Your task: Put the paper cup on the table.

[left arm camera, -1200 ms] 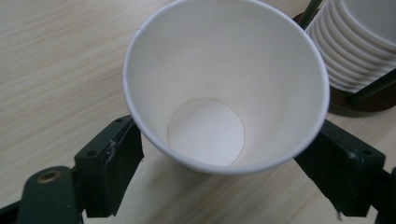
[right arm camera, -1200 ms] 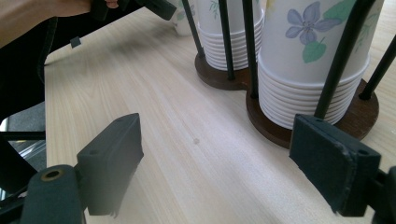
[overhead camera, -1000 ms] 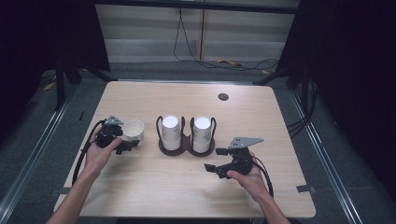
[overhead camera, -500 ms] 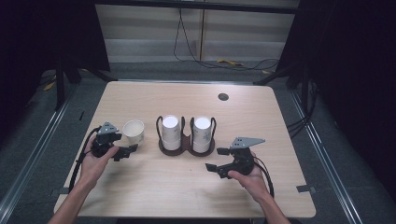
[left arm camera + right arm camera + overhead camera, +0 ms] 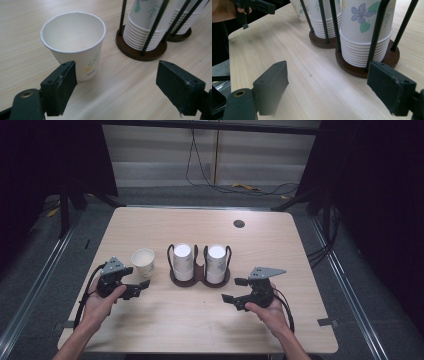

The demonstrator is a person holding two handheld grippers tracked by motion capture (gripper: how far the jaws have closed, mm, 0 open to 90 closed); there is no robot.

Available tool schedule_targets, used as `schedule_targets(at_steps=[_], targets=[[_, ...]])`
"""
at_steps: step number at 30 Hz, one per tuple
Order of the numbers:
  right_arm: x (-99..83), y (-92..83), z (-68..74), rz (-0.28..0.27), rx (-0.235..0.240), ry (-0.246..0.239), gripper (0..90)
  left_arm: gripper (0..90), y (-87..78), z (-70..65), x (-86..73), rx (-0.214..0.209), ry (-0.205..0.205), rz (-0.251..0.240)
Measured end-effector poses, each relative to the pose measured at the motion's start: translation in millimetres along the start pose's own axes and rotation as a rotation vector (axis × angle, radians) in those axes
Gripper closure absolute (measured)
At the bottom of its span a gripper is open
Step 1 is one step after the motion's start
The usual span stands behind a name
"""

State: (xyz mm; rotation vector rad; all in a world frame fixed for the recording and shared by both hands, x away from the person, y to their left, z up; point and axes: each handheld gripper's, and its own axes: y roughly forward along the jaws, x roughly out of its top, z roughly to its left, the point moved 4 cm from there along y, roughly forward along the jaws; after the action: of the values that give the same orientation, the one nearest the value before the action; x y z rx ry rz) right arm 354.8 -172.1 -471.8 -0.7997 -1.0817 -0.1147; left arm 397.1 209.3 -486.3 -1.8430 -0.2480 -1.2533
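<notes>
Paper cup point(image 5: 75, 45) base behind left jaw

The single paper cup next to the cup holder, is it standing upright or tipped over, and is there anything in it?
Upright and empty. The paper cup stands on its base on the table, mouth up, and its bare white inside shows in the left gripper view.

Lighting is even and overhead on the bench point(image 5: 200, 320), which reads bright against near-black surroundings at both sides of the high view. Shadows there are short and soft. A pale glare band crosses the far floor. The high view is slightly soft overall, with fine detail lost. The left gripper view is sharp on the paper cup point(image 5: 75, 45); the near black pads blur slightly. In the right gripper view, the bench's far corner falls into darkness.
</notes>
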Motion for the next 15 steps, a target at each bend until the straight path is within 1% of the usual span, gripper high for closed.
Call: schedule_targets(at_steps=[3,4,6,10,15], targets=[[-0.2,-0.9,-0.6,-0.001,-0.011,0.007,16.7,16.7,-1.7,-7.7,-4.7,-0.005,0.002,-0.001],[-0.4,-1.2,-0.8,0.0,-0.015,0.008,16.4,16.7,-2.2,-11.2,-7.2,-0.017,0.01,0.006],[-0.6,-1.9,-0.3,0.007,-0.021,0.007,15.6,16.7,-2.7,-14.4,-10.6,-0.022,0.026,0.012],[-1.6,-5.0,2.0,0.018,-0.034,0.009,15.6,16.7,-3.5,-19.9,-18.2,-0.009,0.005,0.009],[-0.6,-6.4,4.1,0.01,-0.051,0.002,15.6,16.7,-4.5,-34.1,-26.2,-0.036,-0.015,0.01]])
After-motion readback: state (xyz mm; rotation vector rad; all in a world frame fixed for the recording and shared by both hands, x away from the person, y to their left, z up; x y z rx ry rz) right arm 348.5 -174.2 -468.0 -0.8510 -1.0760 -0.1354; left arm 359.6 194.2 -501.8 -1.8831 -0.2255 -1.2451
